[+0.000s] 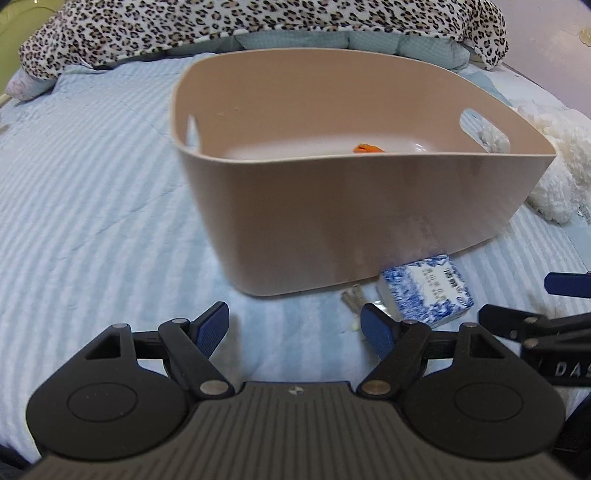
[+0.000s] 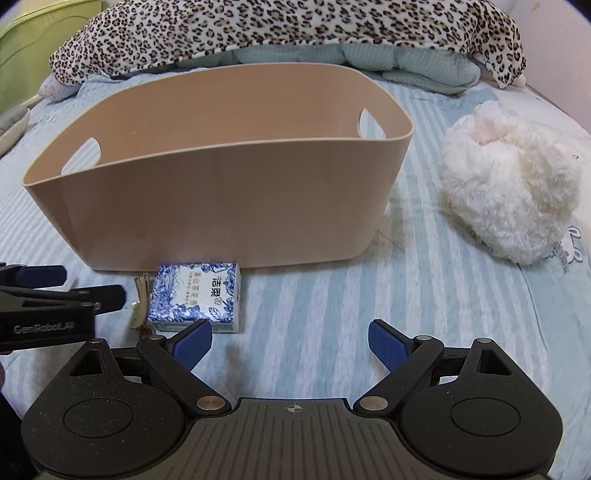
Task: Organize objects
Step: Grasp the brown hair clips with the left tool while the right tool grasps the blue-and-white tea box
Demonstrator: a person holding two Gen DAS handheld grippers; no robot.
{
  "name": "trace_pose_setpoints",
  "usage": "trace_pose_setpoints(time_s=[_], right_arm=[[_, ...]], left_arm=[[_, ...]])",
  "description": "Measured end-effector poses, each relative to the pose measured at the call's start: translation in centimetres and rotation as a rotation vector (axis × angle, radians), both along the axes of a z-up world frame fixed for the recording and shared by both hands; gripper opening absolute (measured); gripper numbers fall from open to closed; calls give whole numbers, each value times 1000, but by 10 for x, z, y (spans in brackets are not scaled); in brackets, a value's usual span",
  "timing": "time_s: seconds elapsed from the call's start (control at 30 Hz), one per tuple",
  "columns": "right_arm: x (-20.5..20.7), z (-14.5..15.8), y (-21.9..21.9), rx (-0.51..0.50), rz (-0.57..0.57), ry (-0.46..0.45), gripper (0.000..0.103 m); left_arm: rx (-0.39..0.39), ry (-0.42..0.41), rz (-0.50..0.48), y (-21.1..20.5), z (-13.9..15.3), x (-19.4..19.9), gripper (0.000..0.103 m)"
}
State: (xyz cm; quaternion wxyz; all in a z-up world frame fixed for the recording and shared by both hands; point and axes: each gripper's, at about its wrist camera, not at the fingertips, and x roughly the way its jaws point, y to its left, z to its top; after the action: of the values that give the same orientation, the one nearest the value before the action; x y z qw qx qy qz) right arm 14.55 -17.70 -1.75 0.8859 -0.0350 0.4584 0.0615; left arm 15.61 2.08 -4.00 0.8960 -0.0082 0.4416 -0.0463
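Observation:
A tan plastic basket (image 1: 369,218) with handle holes stands on the striped bed; it also shows in the right wrist view (image 2: 229,206). An orange item (image 1: 367,148) lies inside it. A blue-and-white tissue pack (image 1: 428,291) lies just in front of the basket, also in the right wrist view (image 2: 195,295), with a small beige item (image 2: 140,302) to its left. A white fluffy plush (image 2: 513,184) lies right of the basket. My left gripper (image 1: 295,328) is open and empty, left of the pack. My right gripper (image 2: 290,345) is open and empty, right of the pack.
A leopard-print blanket (image 2: 280,29) and a teal quilt (image 2: 406,62) are piled at the back of the bed. A green box (image 2: 33,48) stands at the far left. The striped sheet (image 2: 369,288) lies between the pack and the plush.

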Motion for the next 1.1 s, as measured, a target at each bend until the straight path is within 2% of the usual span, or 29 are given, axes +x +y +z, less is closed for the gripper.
trace_pose_setpoints(time_s=[0.1,0.2,0.4,0.5,0.57,0.73,0.9,1.0,1.1], right_arm=[[2,-1,-1,-4,-5,3,93],[3,-1,-4,-1,-14,5,93],[2,-3,-3,-3,-15,10,93],[2,-3,-3,-13,-18,8,93],[2,-3,-4,-12,-20,12,93],[2,-2,-5,2,-20,7,93],[3,-3,-3,34,0,15,93],[3,-3,2,45,27,14,93],[4,-4,8,61,53,20,93]], left_arm=[[-18,9,-24,-8,-3,0,79],[-4,19,-43,-16,-8,1,79],[-43,60,-45,-19,-11,8,79],[-36,72,-41,-23,-12,9,79],[-14,78,-40,-24,-14,9,79],[99,76,-17,-23,-17,2,80],[102,80,25,1,-16,-2,79],[64,82,-8,11,-16,-2,79],[78,73,-80,10,-14,0,81]])
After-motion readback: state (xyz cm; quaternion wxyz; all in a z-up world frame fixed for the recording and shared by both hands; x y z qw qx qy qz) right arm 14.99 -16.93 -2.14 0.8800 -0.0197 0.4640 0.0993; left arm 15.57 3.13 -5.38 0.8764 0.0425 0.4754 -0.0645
